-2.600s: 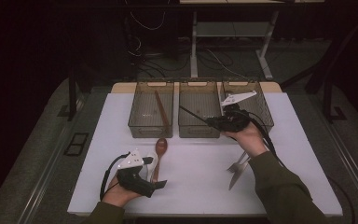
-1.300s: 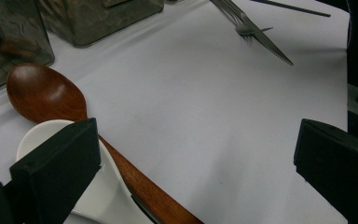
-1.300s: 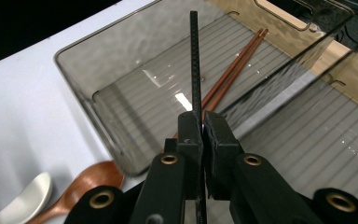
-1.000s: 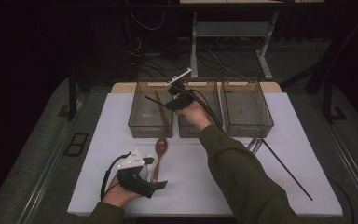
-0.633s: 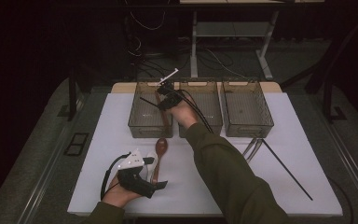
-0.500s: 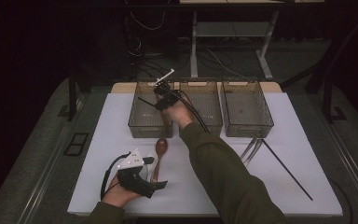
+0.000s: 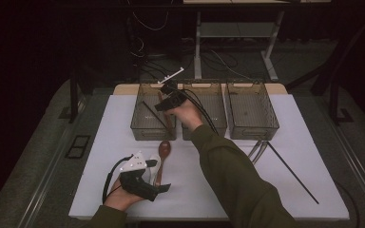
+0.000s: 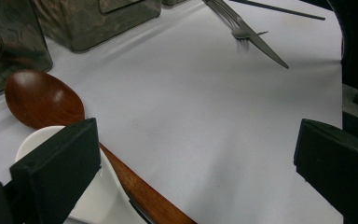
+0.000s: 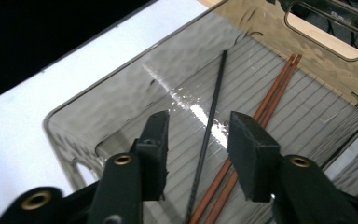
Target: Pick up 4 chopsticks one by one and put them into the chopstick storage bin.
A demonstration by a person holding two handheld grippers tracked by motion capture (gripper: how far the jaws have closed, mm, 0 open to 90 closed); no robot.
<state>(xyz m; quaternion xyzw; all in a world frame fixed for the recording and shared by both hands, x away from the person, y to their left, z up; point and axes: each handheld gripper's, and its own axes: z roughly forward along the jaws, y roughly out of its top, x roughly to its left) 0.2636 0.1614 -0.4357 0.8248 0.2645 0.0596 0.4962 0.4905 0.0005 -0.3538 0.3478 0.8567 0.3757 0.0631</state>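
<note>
Step in hand: sorting cutlery into bins; black chopstick (image 9: 210,126) just dropped into the left bin (image 7: 141,127), lying loose on its ribbed floor beside a pair of brown chopsticks (image 9: 256,126).
Right tool (image 7: 167,102): over the left bin, jaws just opened and parted, nothing pinched; black chopstick below the gap, free of both pads.
Left tool (image 7: 145,183): resting on the worktop in front of the left bin, jaws spread wide and empty, wooden spoon (image 7: 163,151) and a white spoon (image 8: 95,196) lying just at its left jaw.
Next move, as a judgement: lift the right tool clear of the bin wall, then fetch the second black chopstick (image 7: 292,172), well to the right of the left bin; thin and flat on the cloth, so a low, square pinch needed.
Risk: snagging the bin rim while pulling back.
Other bins: middle bin (image 7: 218,126) and right bin (image 7: 252,110) in a row to the right of the left bin; contents hard to tell.
Loose metal: fork and knife (image 7: 257,149) in front of the right bin.
Surface: worktop (image 7: 109,142) under a white cover, wooden edge behind the bins.
Room: dark, cables and a metal frame on the floor beyond the left bin.
</note>
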